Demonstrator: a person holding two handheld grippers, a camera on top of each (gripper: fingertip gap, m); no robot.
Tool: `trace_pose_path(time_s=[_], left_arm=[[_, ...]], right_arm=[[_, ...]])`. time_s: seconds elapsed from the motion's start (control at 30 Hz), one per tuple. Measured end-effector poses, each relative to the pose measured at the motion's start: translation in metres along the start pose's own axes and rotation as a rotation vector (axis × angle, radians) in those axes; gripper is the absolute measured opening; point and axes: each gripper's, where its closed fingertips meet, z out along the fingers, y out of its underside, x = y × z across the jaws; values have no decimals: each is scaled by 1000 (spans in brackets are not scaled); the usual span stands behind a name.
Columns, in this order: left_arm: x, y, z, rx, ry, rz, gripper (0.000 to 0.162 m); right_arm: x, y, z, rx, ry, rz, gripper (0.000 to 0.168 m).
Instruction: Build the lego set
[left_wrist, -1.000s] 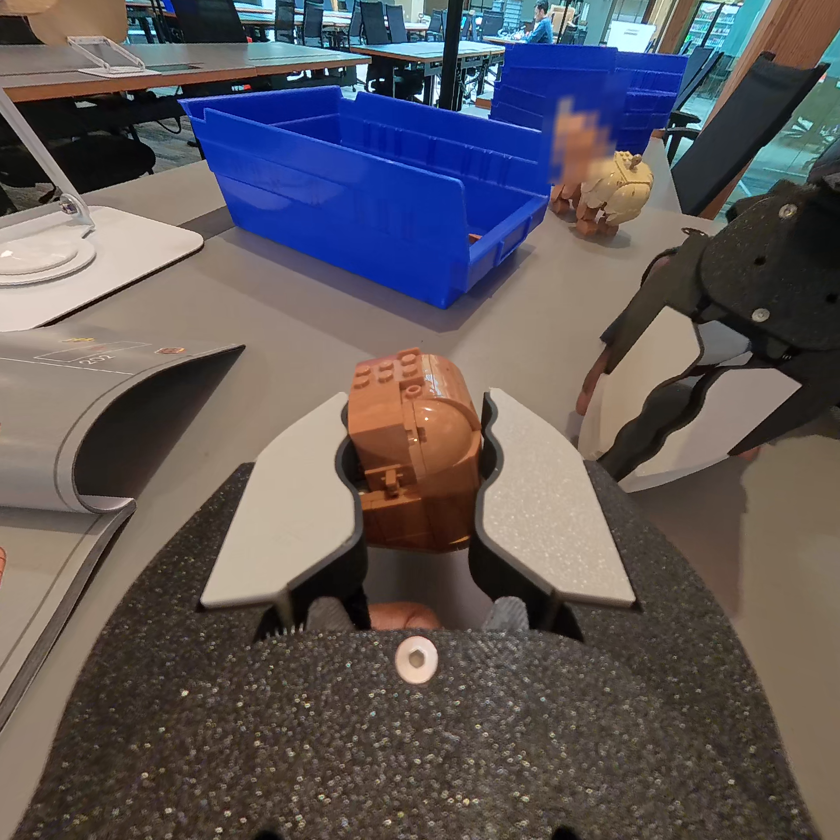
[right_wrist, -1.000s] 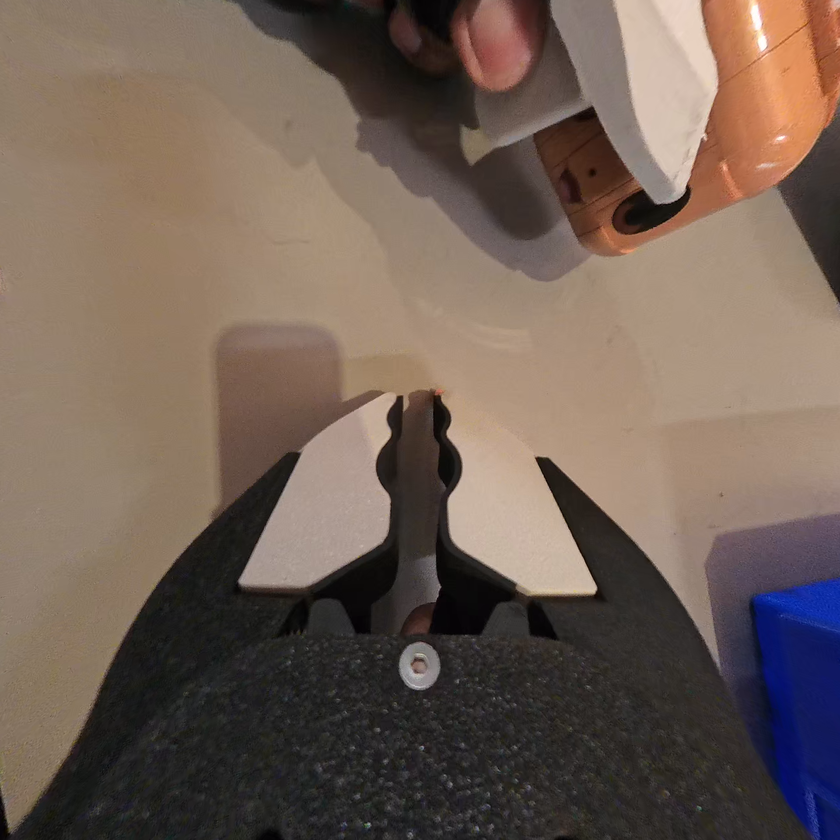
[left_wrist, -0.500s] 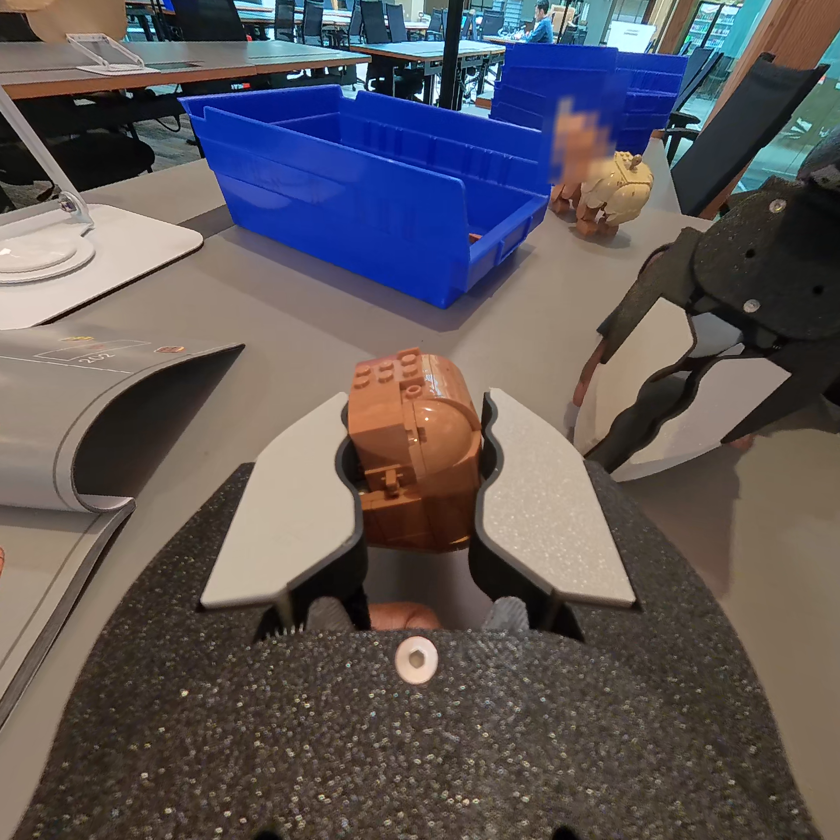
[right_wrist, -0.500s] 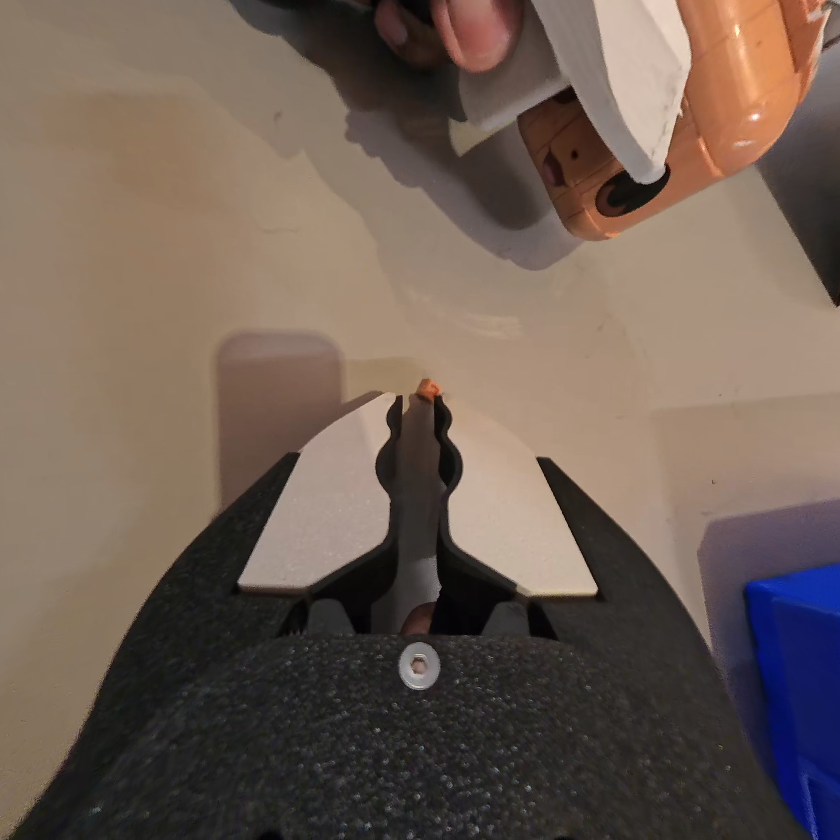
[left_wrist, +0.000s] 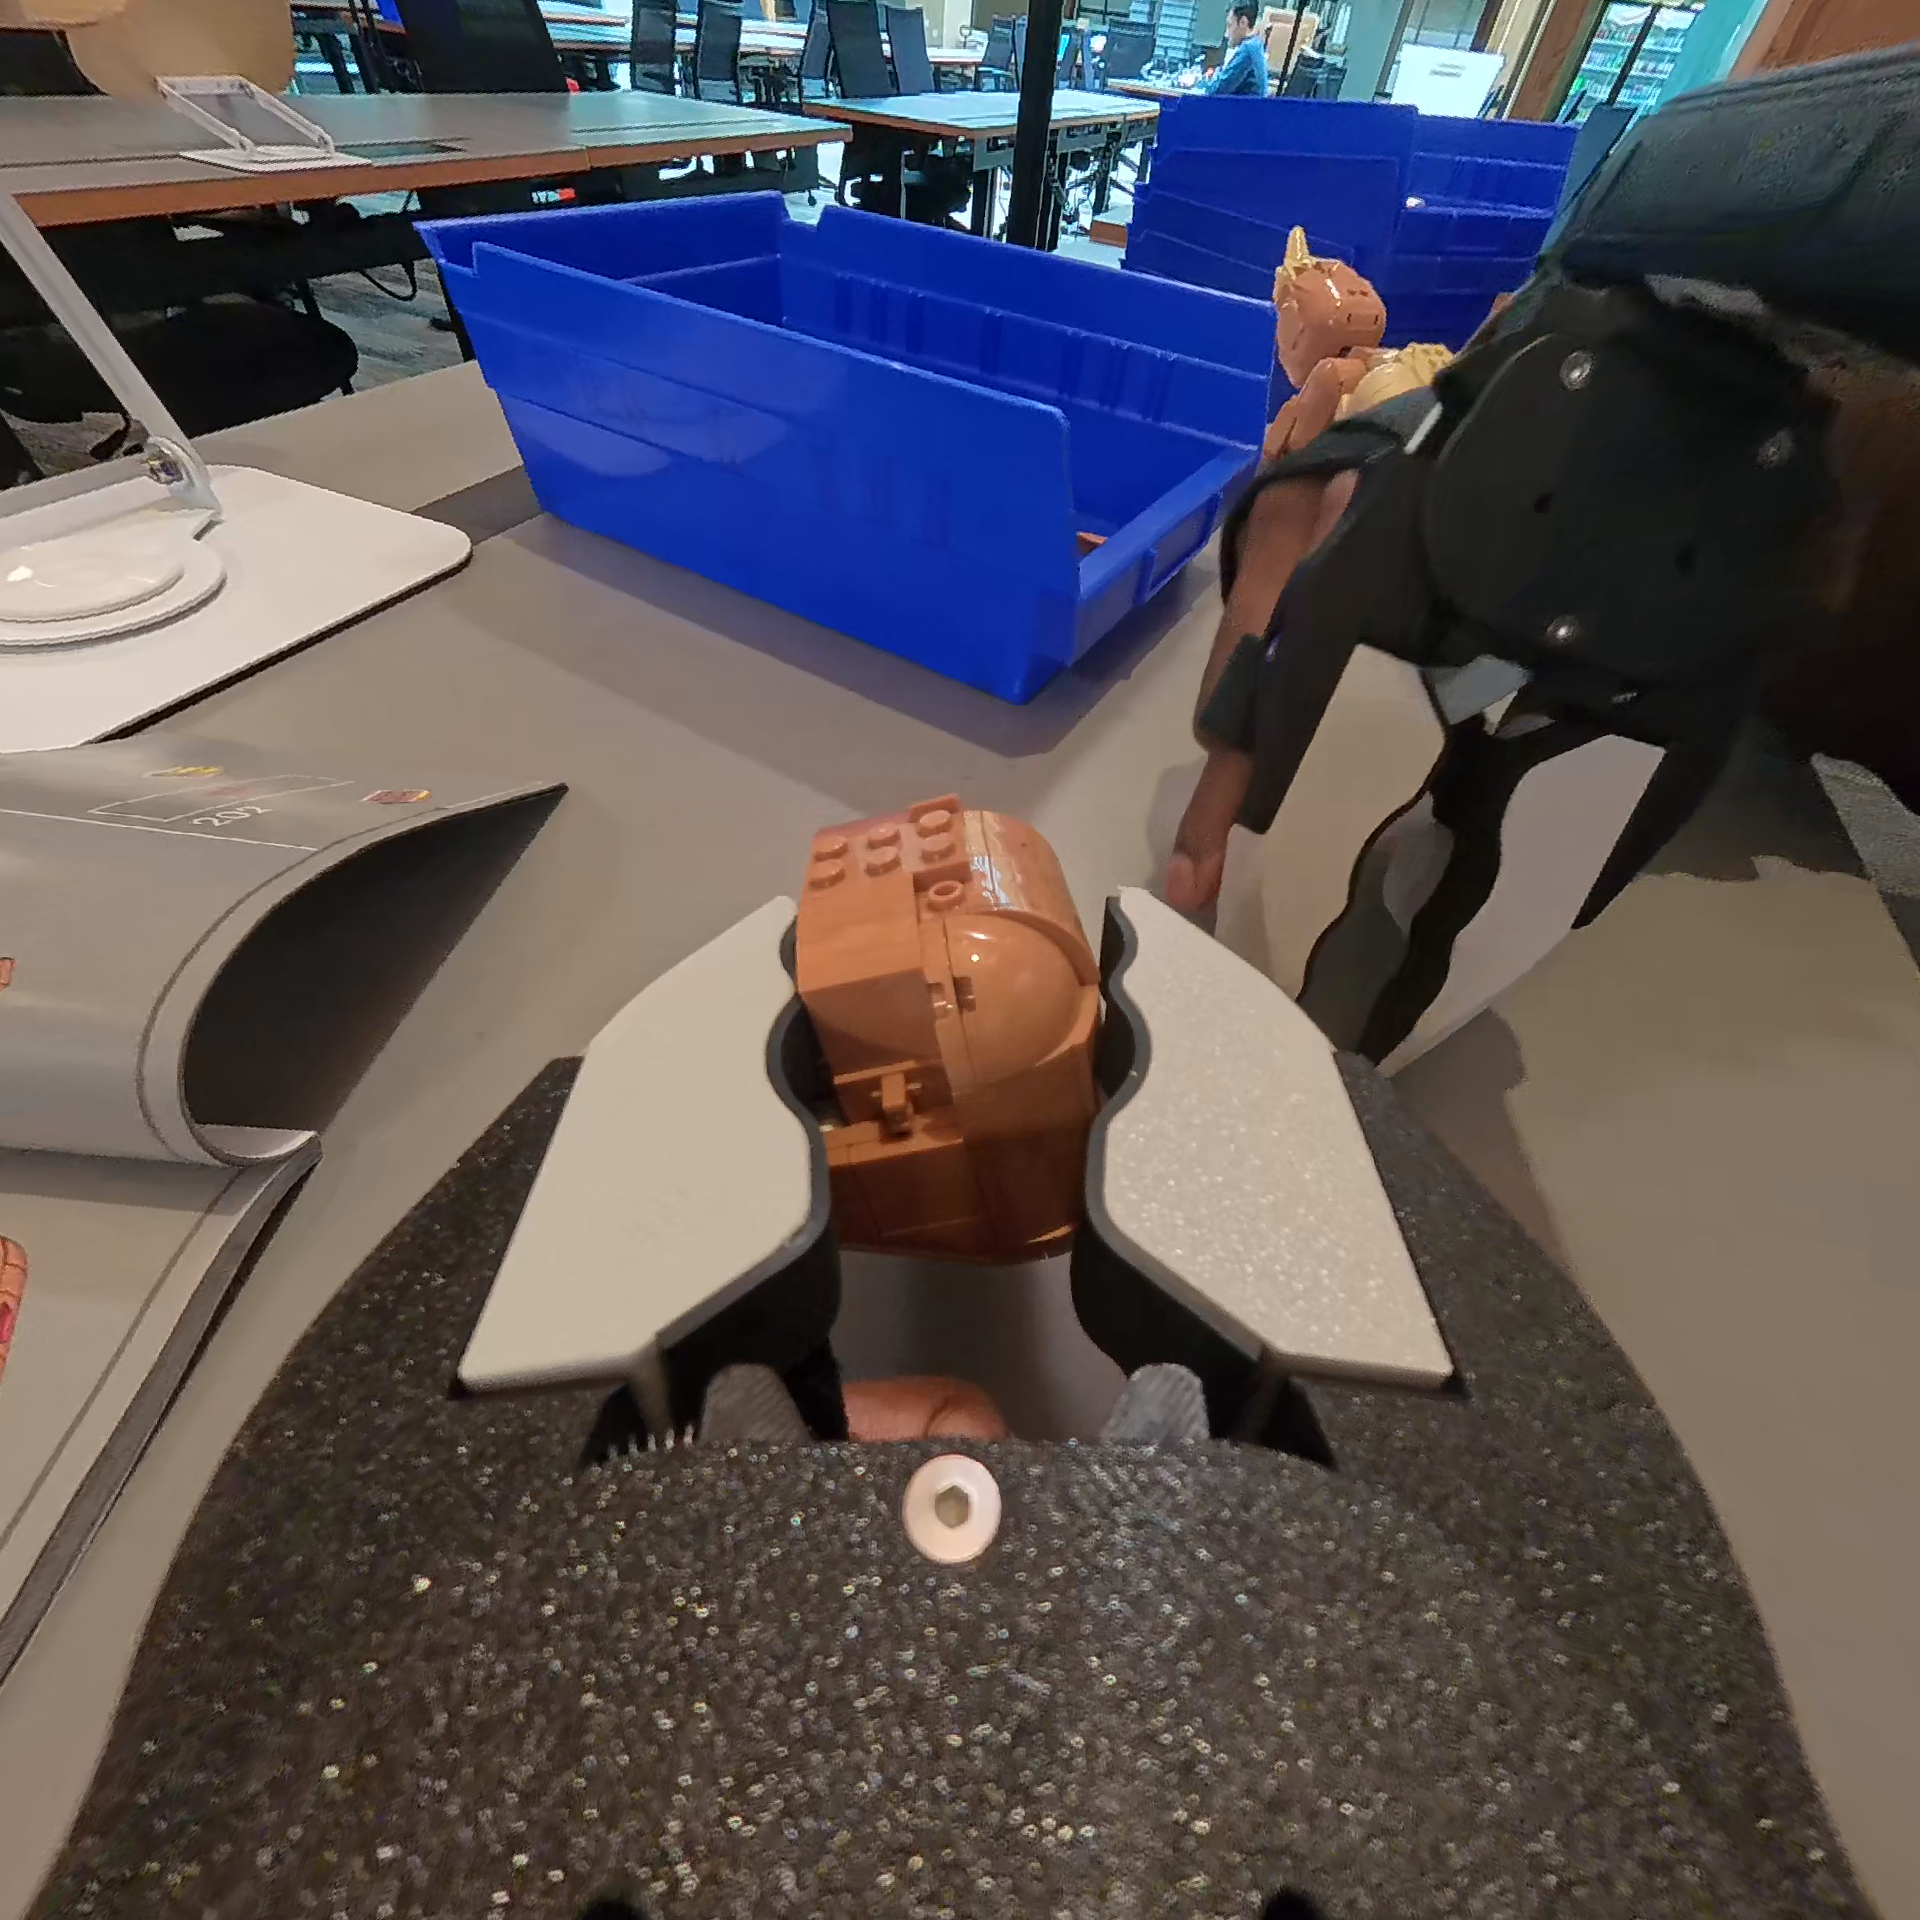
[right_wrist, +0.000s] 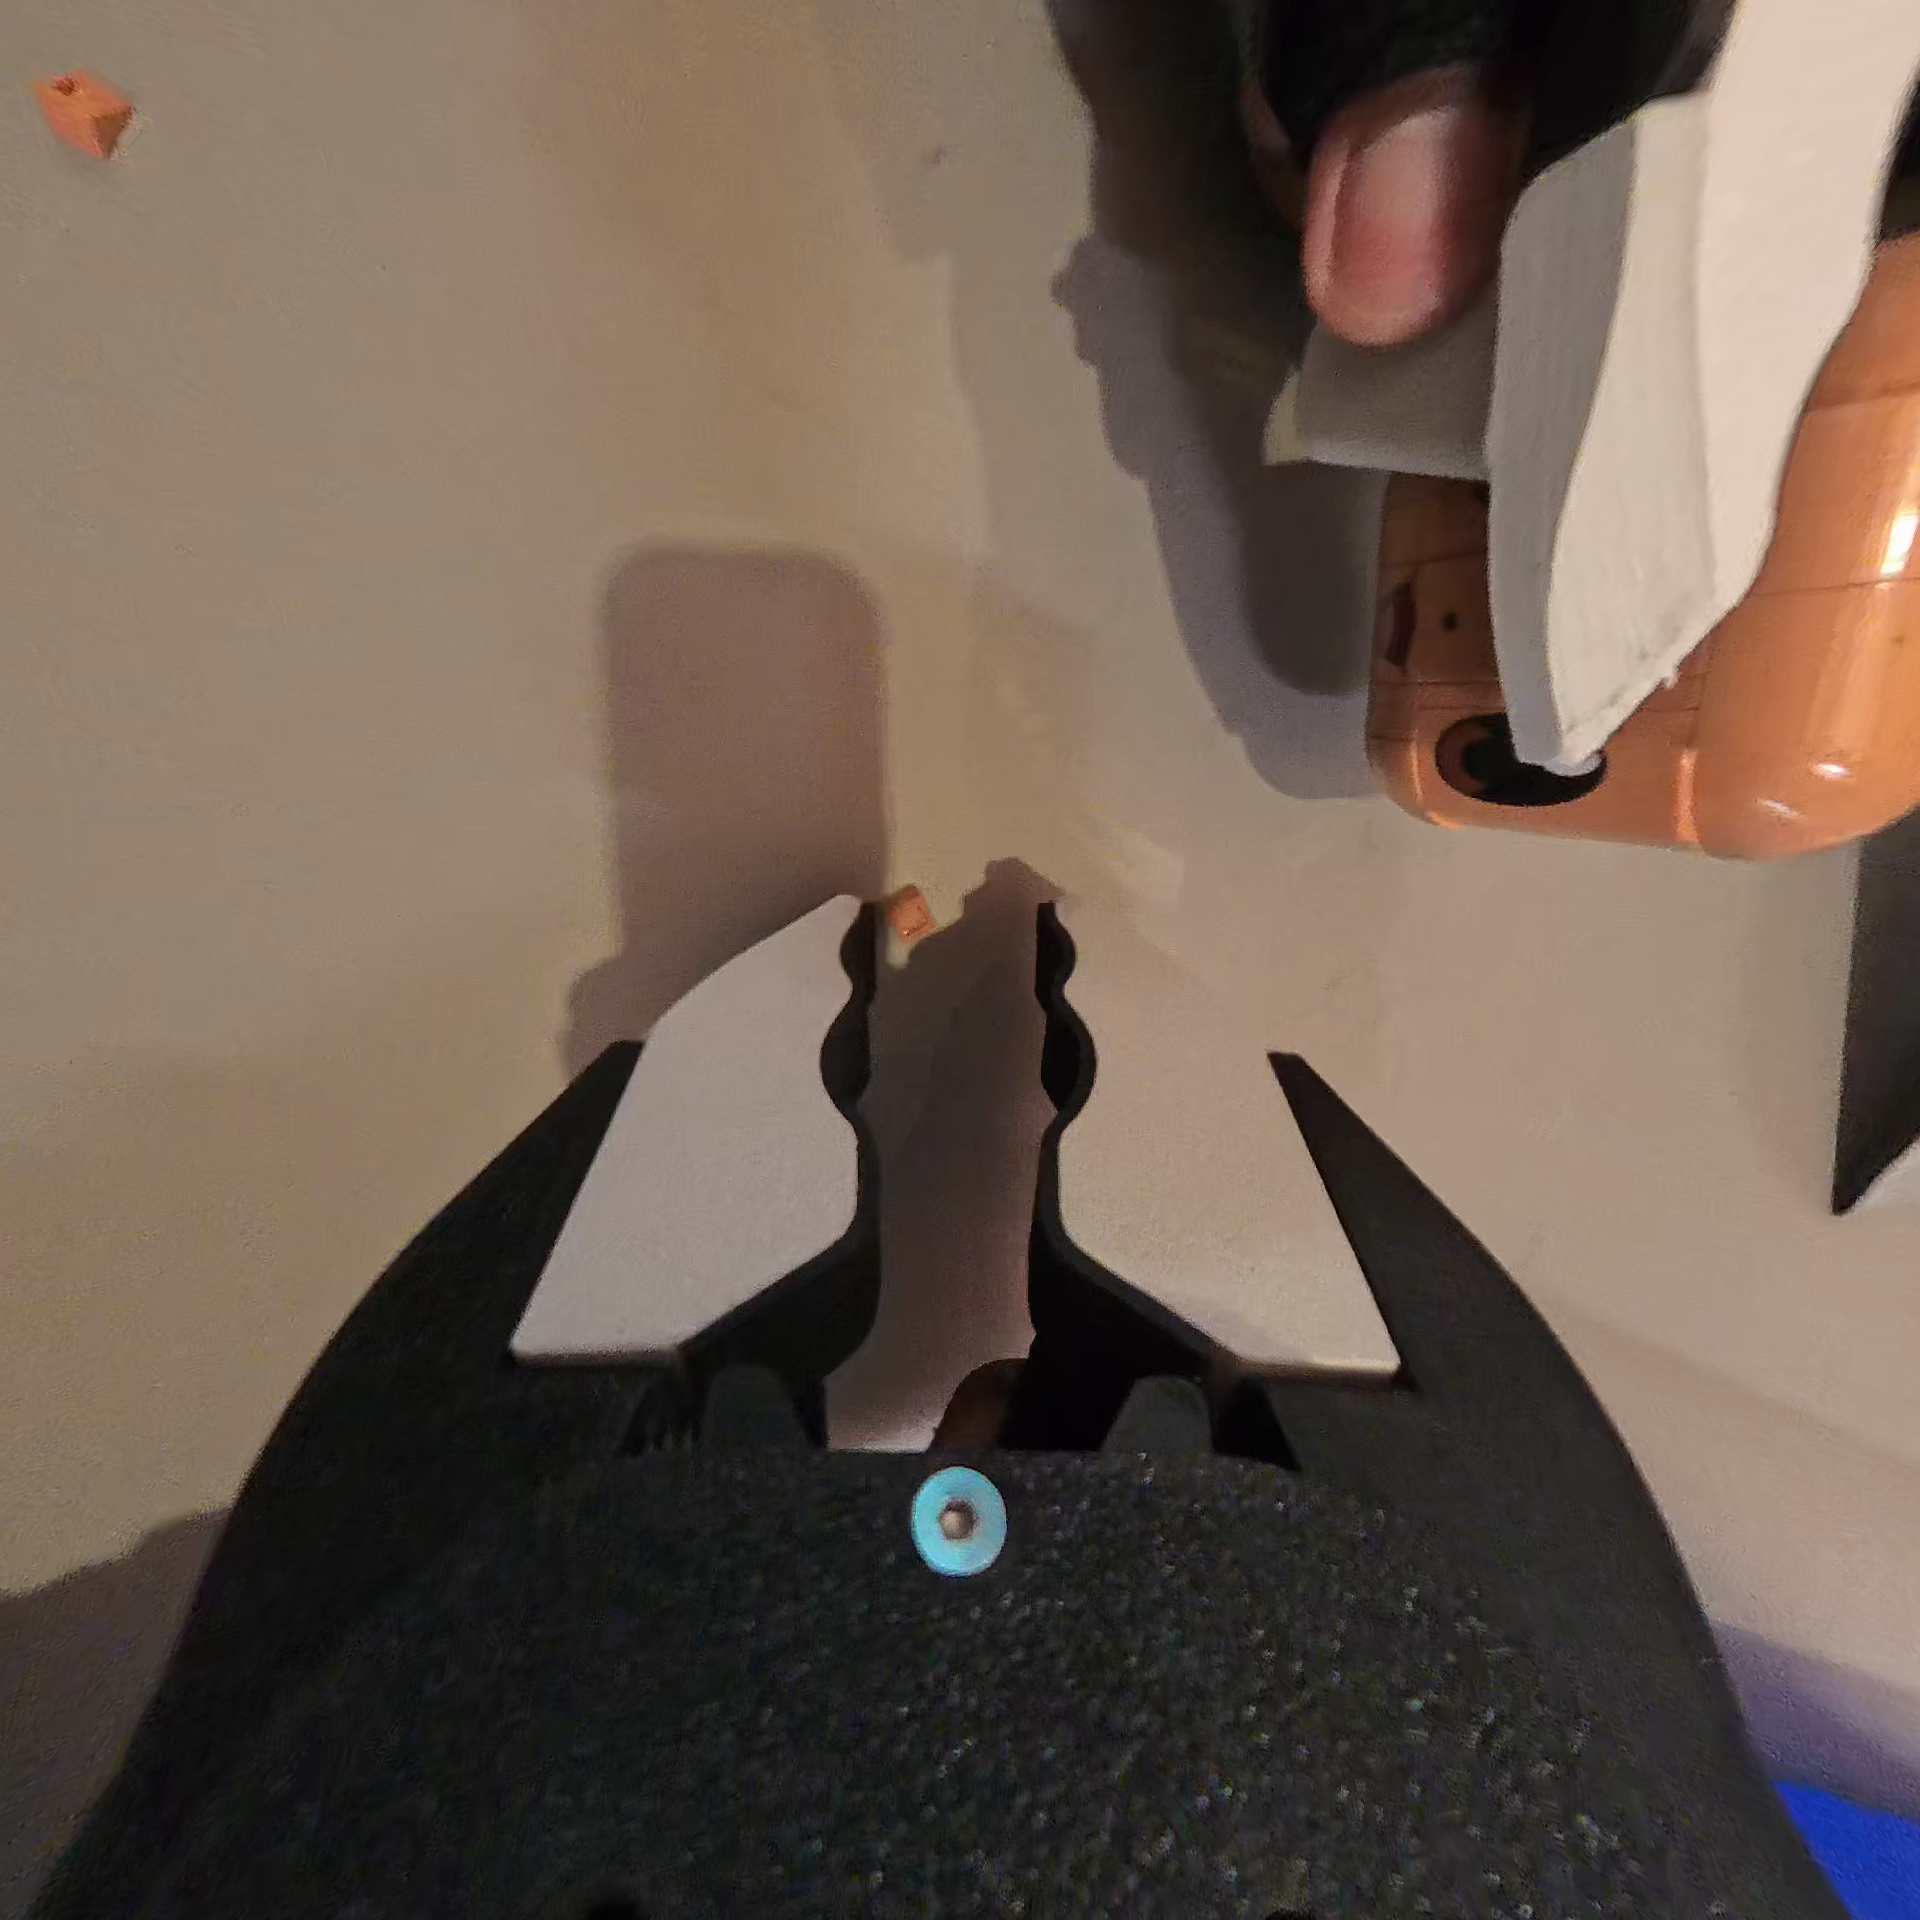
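tiny orange piece (right_wrist: 907, 916) on table, beside parted right fingers (right_wrist: 748, 1091)

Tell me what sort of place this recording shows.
Probably an open-plan office or lab: rows of long desks with black office chairs behind, and stacked blue plastic bins beyond the grey worktable.

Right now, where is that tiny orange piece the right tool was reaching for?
In the right wrist view, the tiny orange piece lies on the table, just off the left tip of the right gripper's open jaws.
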Motion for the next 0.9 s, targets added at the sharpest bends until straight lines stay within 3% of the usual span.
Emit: trace_pose_path(time_s=[0.2,0.33,0.43,0.5,0.67,0.9], left_arm=[[-1,0,-1,3,2,-5,52],[0,0,-1,3,3,-5,52],[0,0,-1,4,1,-5,52],[-1,-1,-1,5,-1,-7,52],[0,-1,-1,7,-1,-5,52],[-2,-1,-1,8,-5,-9,52]], right_arm=[[-14,0,6,35,-120,46,12],[-1,4,3,7,23,21,8],[8,-20,-19,139,152,14,9],[7,-32,-36,221,185,42,22],[0,-24,-47,213,216,71,29],[-18,-20,-29,186,194,126,25]])
